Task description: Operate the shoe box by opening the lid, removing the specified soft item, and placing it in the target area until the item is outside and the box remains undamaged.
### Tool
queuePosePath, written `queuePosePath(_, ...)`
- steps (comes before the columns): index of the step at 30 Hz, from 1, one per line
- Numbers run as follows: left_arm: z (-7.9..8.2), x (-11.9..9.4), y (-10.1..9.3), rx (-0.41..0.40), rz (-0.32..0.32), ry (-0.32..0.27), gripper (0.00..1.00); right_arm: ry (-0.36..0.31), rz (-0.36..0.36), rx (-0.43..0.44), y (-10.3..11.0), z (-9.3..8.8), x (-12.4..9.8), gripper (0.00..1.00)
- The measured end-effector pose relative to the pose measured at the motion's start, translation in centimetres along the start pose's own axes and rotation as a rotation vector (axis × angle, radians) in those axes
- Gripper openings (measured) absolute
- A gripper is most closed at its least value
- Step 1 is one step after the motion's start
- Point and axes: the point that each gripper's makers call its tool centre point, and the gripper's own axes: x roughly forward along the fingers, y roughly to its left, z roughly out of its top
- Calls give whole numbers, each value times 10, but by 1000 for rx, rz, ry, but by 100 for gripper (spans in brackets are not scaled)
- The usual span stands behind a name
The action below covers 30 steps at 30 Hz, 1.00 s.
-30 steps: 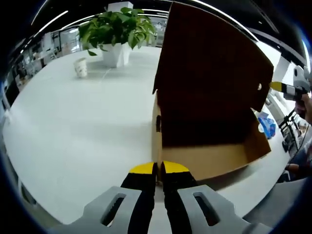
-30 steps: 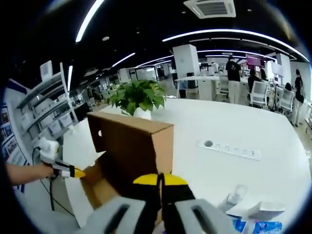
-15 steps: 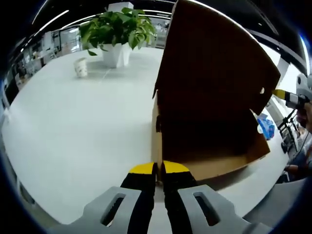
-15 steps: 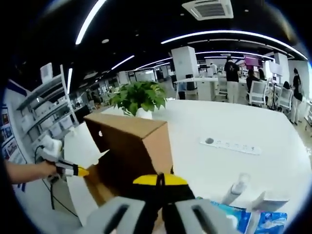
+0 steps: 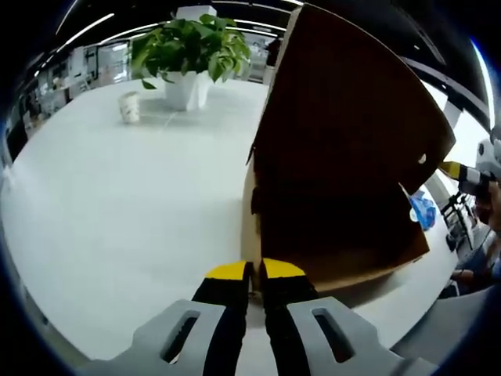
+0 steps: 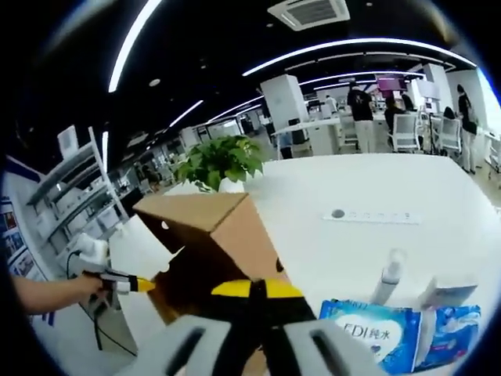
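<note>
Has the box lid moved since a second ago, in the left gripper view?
Yes. The lid has swung further open: its top edge now overlaps more of the potted plant, while the left tool grips the box wall.

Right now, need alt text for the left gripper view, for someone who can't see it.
A brown cardboard shoe box stands on a white table with its lid raised high, dark inside. The left gripper, its yellow-tipped fingers together, sits at the box's near corner. A potted plant and a small cup stand further back; the right gripper shows beside the lid.
</note>
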Motion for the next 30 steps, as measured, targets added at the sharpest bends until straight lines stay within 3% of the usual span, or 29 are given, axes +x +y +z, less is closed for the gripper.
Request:
queuePosePath(15,-2,-8,-8,-4,-27,-28,5,24,5,-20,7,-21,-10,0)
queuePosePath(30,8,-11,-7,86,-14,-59,5,13,-3,-15,8,-28,-12,0)
